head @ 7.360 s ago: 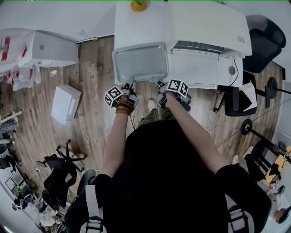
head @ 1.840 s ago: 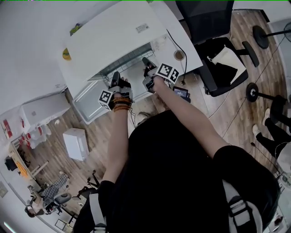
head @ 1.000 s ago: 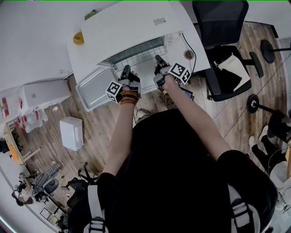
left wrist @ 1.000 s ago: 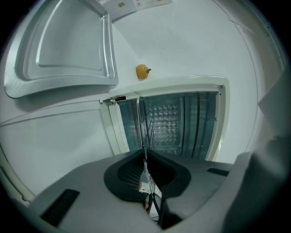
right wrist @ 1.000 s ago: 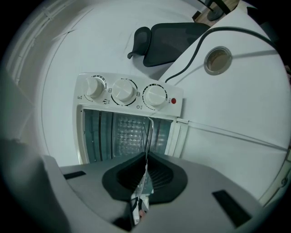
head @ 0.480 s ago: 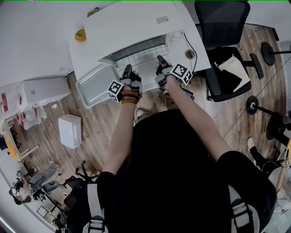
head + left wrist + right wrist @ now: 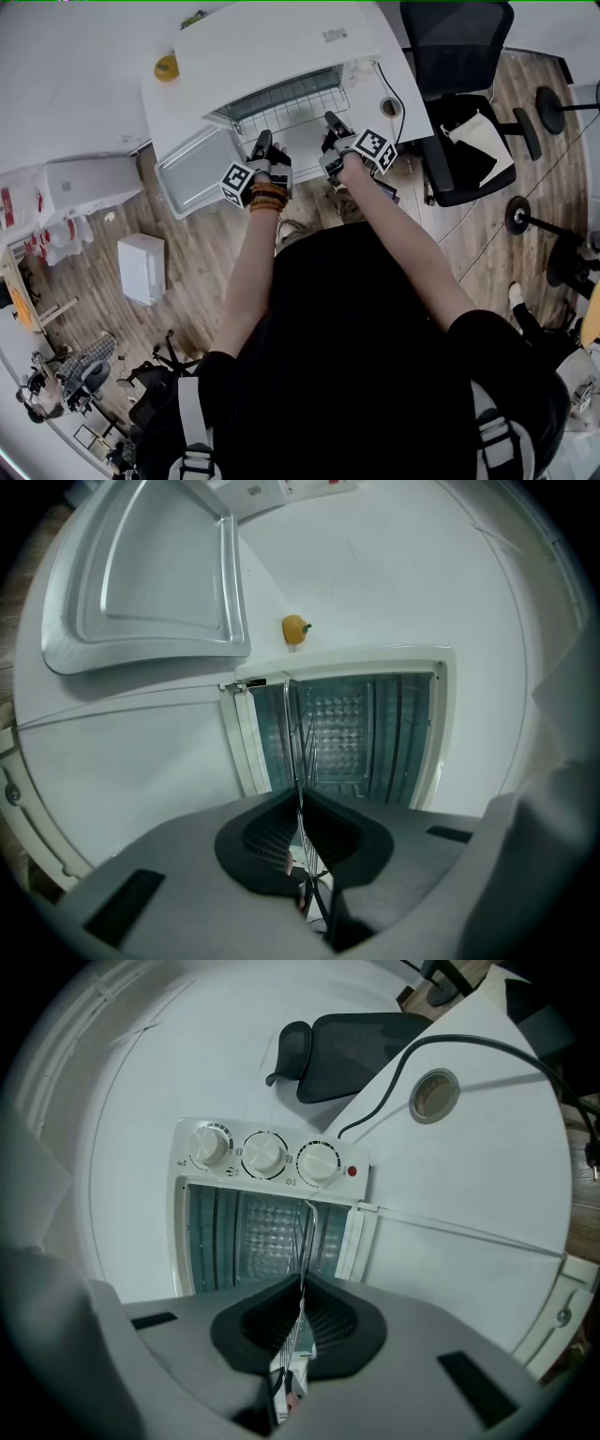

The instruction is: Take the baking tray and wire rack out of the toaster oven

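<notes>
The wire rack [image 7: 286, 101] sticks partway out of the white toaster oven [image 7: 272, 47], above its lowered door. My left gripper [image 7: 262, 142] is shut on the rack's front edge at the left. My right gripper [image 7: 328, 120] is shut on the same edge at the right. In the left gripper view the rack [image 7: 300, 752] runs edge-on between the left gripper's [image 7: 298, 794] closed pads into the oven cavity [image 7: 361, 733]. The right gripper view shows the same rack [image 7: 302, 1241] pinched by the right gripper [image 7: 302, 1288]. The empty baking tray [image 7: 192, 167] lies on the table left of the oven.
A small yellow object [image 7: 166, 67] sits on the white table [image 7: 112, 94] behind the tray. The oven's three knobs [image 7: 265, 1154] are beside the opening. A black cable and a round grommet [image 7: 390, 106] lie right of the oven. A black office chair [image 7: 459, 47] stands beyond.
In the earliest frame both grippers were at the baking tray, left of the oven; now they grip the wire rack. Over the last second hands and rack barely move.
</notes>
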### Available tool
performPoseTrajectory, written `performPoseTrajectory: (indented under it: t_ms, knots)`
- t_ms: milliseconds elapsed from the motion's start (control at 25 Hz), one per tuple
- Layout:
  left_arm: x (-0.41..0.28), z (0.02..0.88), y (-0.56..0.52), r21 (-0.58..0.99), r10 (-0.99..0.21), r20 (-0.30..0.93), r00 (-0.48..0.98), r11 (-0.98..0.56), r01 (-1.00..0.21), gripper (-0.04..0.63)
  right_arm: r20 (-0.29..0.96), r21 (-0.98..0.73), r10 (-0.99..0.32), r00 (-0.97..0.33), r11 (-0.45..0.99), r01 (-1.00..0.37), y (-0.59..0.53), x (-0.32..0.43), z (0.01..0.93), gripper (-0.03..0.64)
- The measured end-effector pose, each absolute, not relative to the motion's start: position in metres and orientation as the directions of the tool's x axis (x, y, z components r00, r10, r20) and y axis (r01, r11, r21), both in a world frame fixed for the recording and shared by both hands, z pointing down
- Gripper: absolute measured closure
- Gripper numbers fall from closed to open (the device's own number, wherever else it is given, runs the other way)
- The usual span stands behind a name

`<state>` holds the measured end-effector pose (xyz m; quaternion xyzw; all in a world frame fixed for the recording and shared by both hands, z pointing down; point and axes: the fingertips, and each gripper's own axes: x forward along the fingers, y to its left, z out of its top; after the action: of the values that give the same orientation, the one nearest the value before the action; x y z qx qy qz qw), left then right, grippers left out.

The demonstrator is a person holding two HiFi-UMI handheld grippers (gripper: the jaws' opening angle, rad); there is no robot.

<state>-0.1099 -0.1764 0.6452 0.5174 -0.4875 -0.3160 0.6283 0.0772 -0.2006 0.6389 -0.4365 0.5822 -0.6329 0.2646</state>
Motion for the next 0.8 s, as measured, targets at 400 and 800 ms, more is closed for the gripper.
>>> performPoseTrajectory:
  t_ms: [400, 800]
  knots:
    - [-0.119, 0.648, -0.173, 0.952, -0.885, 0.305, 0.353, 0.275, -0.132, 0.557, 0.238, -0.967, -0.872, -0.428, -0.171, -0.189, -0.197, 0.072, 0.636, 0.578]
    - [-0.109, 0.641, -0.167, 0.951, -0.865, 0.308, 0.396, 0.270, -0.150, 0.557, 0.223, -0.970, -0.900, -0.375, -0.168, -0.174, -0.187, 0.079, 0.631, 0.580]
